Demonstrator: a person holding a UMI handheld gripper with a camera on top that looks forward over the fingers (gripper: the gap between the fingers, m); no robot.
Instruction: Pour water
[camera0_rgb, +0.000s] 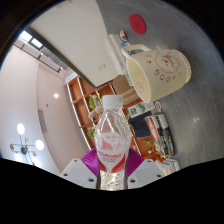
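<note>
While the clear plastic water bottle with a white cap and a pink label is being pinched between the two fingers of the gripper, its cap is pointing up and away from the camera, toward the cream ceramic mug with a pale printed pattern and a side handle. The gripper is pressing on the bottle at label height from both sides. The whole view is tilting strongly, so the bottle seems to be leaning toward the mug, which is standing beyond the cap on the grey table. The cap is looking as if it is on, and no water is showing in the air, so pouring is probably not yet under way; opening and tipping are remaining. Beyond the mug a round red object is lying on the table. Behind the bottle, wooden shelving and white walls are showing.
</note>
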